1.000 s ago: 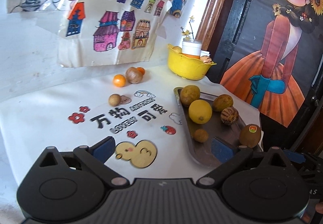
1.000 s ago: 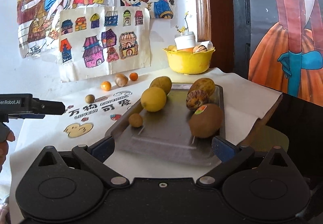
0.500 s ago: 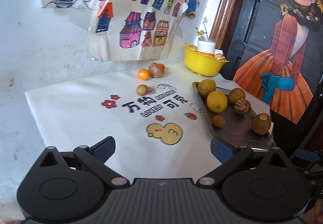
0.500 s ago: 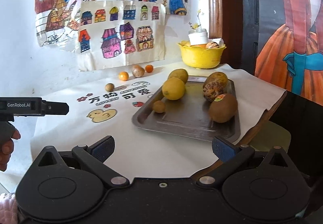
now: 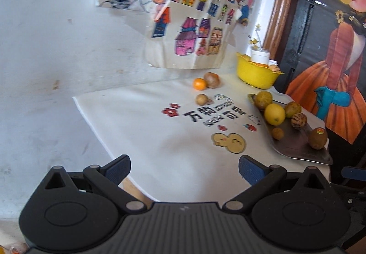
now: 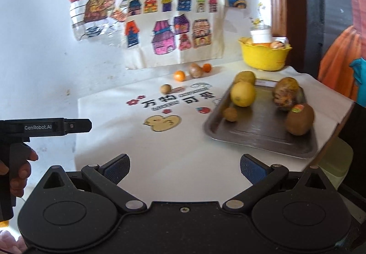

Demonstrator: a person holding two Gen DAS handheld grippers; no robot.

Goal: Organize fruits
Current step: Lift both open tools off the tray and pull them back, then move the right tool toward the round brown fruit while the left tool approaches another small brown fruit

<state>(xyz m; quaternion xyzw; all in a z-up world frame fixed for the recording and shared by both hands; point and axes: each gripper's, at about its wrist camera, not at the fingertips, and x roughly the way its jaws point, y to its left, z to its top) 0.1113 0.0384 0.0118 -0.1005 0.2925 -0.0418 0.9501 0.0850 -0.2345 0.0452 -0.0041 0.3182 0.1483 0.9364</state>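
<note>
I have both grippers held back off the near edge of the cloth, and neither has anything in it: the left gripper (image 5: 184, 169) has its jaws spread wide and empty, and the right gripper (image 6: 184, 168) is the same. Six fruits already sit on the metal tray (image 6: 263, 139), among them the lemon (image 6: 242, 94) and the kiwi (image 6: 300, 119). What is left for me, I judge, lies loose at the far side of the cloth (image 5: 160, 139): a small brown fruit (image 5: 201, 99) by the printed letters, and behind it an orange (image 5: 199, 83) touching a larger brown fruit (image 5: 211, 80) (the right camera also shows a second small orange (image 6: 207, 67) just past that one). These lie ahead of my left jaws and a little to their right, and ahead-left of my right jaws, across from the tray. All are round, so no long axis matters. My left gripper looks the nearer, and the small brown fruit the closest target
</note>
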